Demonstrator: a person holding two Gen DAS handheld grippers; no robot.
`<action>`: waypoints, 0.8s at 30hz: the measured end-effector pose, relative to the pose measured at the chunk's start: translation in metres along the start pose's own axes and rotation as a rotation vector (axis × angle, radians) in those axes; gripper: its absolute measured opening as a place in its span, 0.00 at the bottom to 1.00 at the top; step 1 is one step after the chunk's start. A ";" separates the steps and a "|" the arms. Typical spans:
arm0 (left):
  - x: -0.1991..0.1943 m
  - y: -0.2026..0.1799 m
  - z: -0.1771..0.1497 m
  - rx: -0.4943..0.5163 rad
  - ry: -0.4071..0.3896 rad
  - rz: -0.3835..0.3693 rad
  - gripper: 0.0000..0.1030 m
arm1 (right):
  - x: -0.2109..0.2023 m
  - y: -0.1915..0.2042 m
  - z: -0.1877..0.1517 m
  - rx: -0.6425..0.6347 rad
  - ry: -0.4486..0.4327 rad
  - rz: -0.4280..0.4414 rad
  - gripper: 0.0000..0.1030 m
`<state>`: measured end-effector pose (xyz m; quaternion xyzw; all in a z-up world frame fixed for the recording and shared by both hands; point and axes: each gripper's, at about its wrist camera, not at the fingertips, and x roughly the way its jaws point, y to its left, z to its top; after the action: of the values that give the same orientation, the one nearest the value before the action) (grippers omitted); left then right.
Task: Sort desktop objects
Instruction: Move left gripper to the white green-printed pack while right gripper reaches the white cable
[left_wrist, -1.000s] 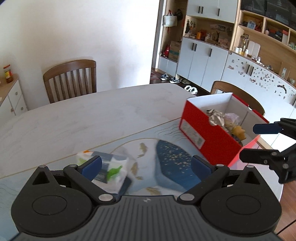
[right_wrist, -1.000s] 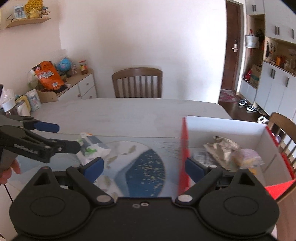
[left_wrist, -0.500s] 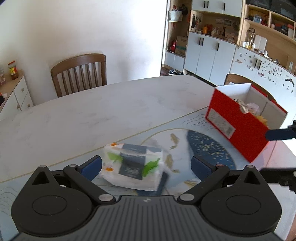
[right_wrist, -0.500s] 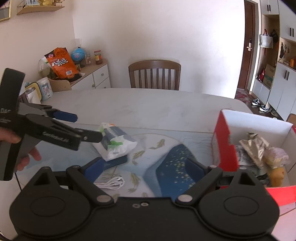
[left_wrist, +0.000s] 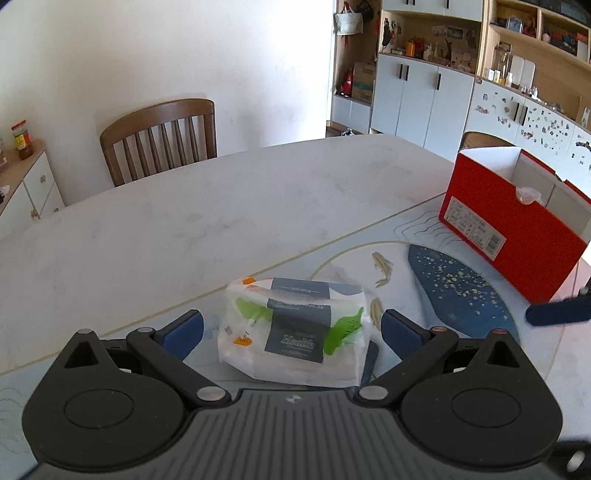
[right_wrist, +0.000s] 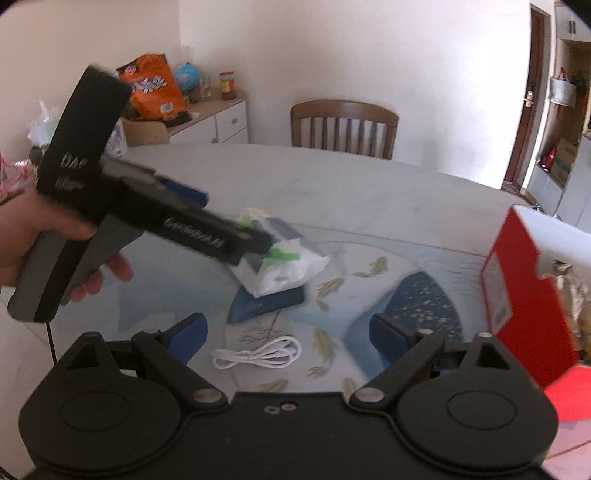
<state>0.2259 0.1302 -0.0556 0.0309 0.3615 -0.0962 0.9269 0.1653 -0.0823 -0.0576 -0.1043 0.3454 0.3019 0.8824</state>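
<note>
A white tissue pack (left_wrist: 295, 332) with a dark label and green leaves lies on a flat dark blue object (right_wrist: 269, 304) on the fish-pattern mat. My left gripper (left_wrist: 291, 332) is open, and the pack sits between its blue pads without touching either. The right wrist view shows that gripper low over the pack (right_wrist: 291, 266), held by a hand (right_wrist: 22, 236). My right gripper (right_wrist: 288, 332) is open and holds nothing; a coiled white cable (right_wrist: 258, 354) lies just ahead of it. The red box (right_wrist: 524, 295) with several items inside stands at the right.
The red box (left_wrist: 509, 229) sits near the table's right edge. A wooden chair (left_wrist: 162, 136) stands at the far side of the pale table (left_wrist: 221, 206). A low cabinet (right_wrist: 210, 122) with snack bags is at the back left.
My left gripper swung left away from the red box and came down around the tissue pack. My right gripper drew back from the box, and the white cable came into its view.
</note>
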 end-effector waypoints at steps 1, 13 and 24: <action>0.003 0.001 0.000 -0.001 0.001 0.002 1.00 | 0.004 0.002 -0.001 -0.006 0.006 -0.001 0.92; 0.018 0.008 0.000 -0.001 -0.006 -0.007 1.00 | 0.049 0.020 -0.014 -0.033 0.059 0.005 0.92; 0.038 0.009 0.000 0.066 -0.012 -0.026 1.00 | 0.072 0.023 -0.026 -0.045 0.111 0.025 0.92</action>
<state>0.2553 0.1329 -0.0810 0.0564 0.3531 -0.1204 0.9261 0.1785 -0.0409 -0.1242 -0.1364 0.3881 0.3142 0.8556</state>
